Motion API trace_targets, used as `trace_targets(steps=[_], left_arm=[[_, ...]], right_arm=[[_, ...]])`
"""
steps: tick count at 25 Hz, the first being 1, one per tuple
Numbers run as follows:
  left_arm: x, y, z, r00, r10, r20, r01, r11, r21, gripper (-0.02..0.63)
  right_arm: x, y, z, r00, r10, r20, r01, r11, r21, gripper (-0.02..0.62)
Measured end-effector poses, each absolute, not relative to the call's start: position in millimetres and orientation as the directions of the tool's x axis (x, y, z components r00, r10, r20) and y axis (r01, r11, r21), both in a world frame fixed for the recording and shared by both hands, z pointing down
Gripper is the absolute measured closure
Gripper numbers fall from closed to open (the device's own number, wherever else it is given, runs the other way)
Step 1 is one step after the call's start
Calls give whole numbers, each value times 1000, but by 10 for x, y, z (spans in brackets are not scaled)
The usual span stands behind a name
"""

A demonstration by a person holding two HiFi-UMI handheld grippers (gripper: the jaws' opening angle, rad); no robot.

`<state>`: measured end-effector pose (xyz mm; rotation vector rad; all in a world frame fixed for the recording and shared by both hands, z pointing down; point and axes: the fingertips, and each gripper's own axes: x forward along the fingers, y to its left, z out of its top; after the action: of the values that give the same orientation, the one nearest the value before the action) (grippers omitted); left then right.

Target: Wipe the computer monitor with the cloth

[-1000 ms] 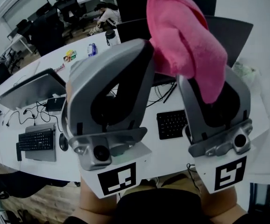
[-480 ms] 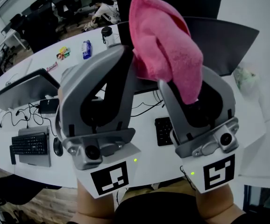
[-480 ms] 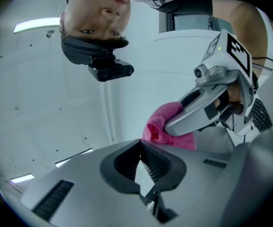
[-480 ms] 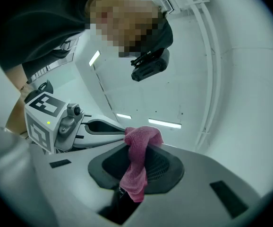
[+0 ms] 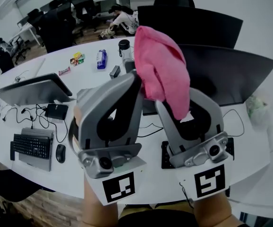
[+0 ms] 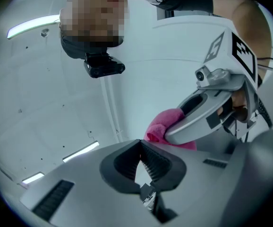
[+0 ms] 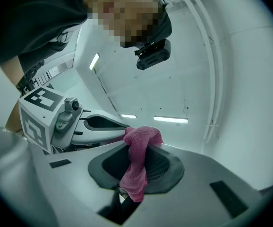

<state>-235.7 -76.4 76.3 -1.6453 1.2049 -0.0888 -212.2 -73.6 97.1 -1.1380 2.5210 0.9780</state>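
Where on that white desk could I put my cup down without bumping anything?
Two patches of the white desk look bare: its right end, past the black monitor, and the front edge just right of the black mouse. The left is crowded: black keyboard, small black box with cables, and colourful snack packets further back.

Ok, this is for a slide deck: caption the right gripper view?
Right hand-held gripper shut on a pink cloth, aimed up at the ceiling lights.

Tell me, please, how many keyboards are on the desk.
2: a keyboard at far left beside a mouse, another mostly hidden behind the right gripper; more may be hidden.
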Motion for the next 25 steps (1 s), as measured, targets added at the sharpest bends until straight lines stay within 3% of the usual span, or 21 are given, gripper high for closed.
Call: trace_targets(steps=[25], left_arm=[[-2058,-1386,1013,407,-807,-427,-649,74,-757,601]], right_arm=[[-1884,-1457,1337,-725,-551,-412,-688,612,391,531]])
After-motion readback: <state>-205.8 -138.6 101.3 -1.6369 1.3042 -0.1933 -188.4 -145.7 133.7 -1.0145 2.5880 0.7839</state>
